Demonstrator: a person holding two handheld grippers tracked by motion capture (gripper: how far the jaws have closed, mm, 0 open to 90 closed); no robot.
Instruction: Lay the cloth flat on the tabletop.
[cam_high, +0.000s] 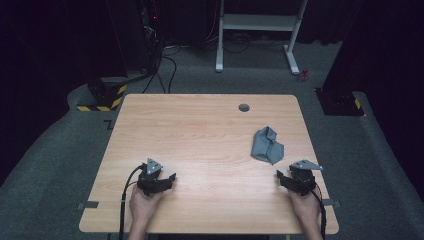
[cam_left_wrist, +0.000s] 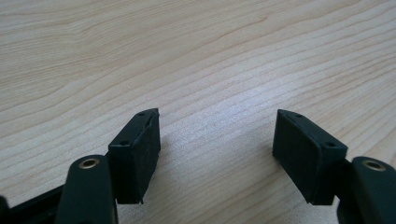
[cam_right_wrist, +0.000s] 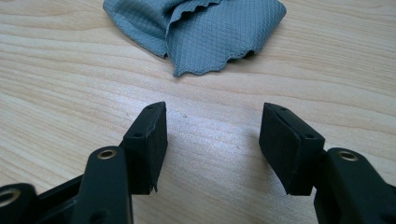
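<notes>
Grey cloth (cam_high: 267, 145), crumpled, is lying on the wooden table (cam_high: 200, 130) toward its right side, just ahead of the right gripper (cam_high: 281, 176), nothing standing between them. Right gripper and left gripper (cam_high: 169, 179) are resting near the table's front edge, well apart, jaws spread and grasping nothing. A round grommet (cam_high: 244, 107) is sitting near the far edge, beyond the cloth.

The high view looks forward and down over the whole table (cam_high: 200, 130). Each gripper view sits low and close above the wood, looking along its jaws. The right gripper view shares the grey cloth (cam_right_wrist: 201, 28) with the high view.
</notes>
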